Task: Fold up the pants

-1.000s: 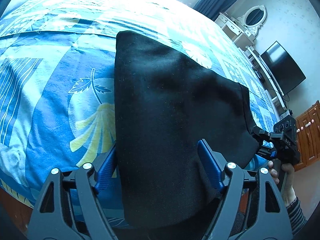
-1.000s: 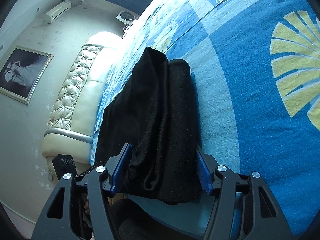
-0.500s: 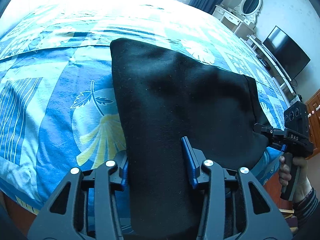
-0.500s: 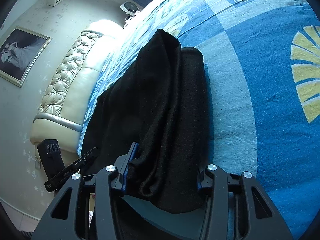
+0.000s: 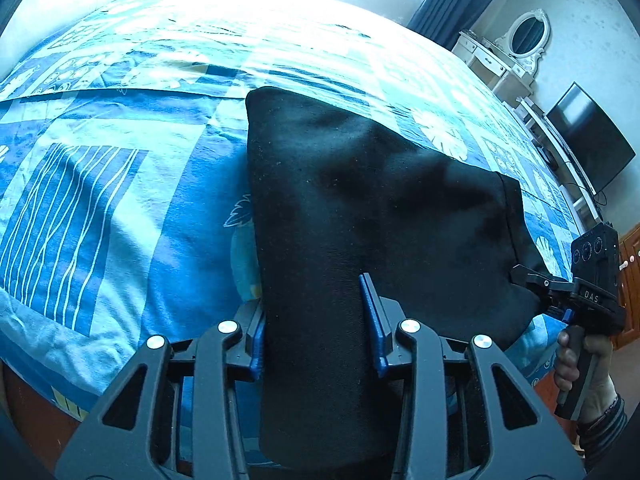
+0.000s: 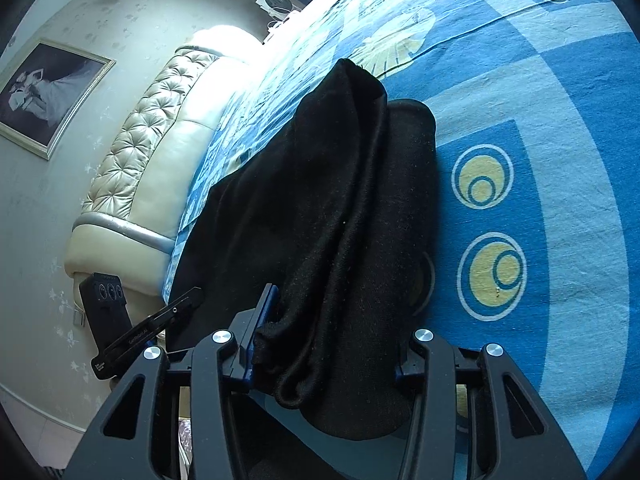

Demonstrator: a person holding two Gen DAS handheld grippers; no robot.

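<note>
On blue bedspread (image 5: 120,208), black pants (image 5: 360,208), no containers.

The pants (image 5: 360,208) are plain black. The bedsheet (image 5: 120,184) is a patchwork of blue and pale turquoise with white stripes, leaf outlines and yellow circles ringed in white. The headboard (image 6: 160,128) is cream, tufted. Both grippers are black with blue pads (image 5: 370,312).

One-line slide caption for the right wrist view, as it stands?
Right gripper clamps bunched black pants on a blue patterned bedspread, tufted headboard behind.
</note>
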